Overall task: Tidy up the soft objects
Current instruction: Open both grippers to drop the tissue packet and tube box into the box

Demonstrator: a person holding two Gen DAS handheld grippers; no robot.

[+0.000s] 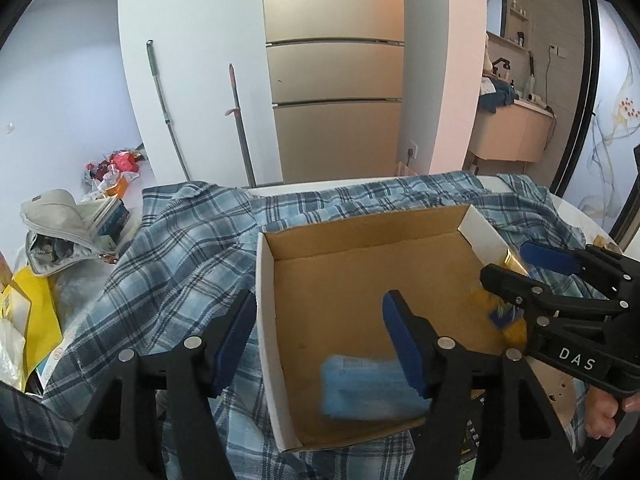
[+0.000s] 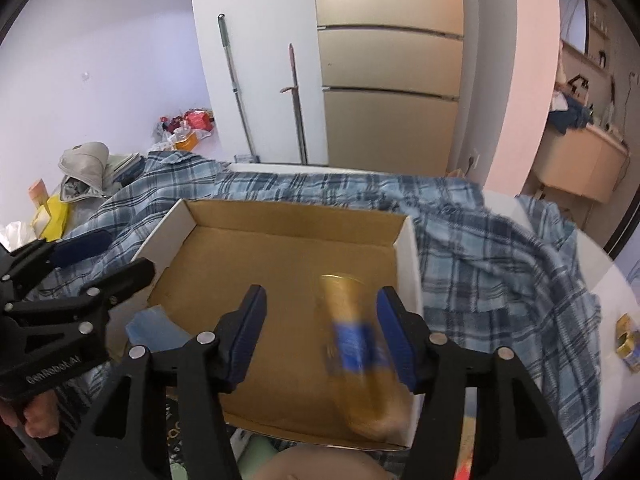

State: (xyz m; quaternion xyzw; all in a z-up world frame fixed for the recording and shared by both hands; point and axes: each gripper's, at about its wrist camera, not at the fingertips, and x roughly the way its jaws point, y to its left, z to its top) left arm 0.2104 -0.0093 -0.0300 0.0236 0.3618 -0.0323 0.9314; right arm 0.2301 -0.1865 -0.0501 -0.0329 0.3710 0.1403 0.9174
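The left gripper (image 1: 320, 344) and right gripper (image 2: 320, 336) hung over the near edge of the cardboard box (image 1: 264, 280), both spread and pinching nothing, I'd say so their loads could drop inside. The box sat on a plaid shirt (image 1: 168, 248) covering the table, likely as the collecting bin. In the box's near left corner lay a blue soft pack (image 1: 360, 388); by its right wall, a blurred gold tube (image 2: 352, 344), seemingly falling.
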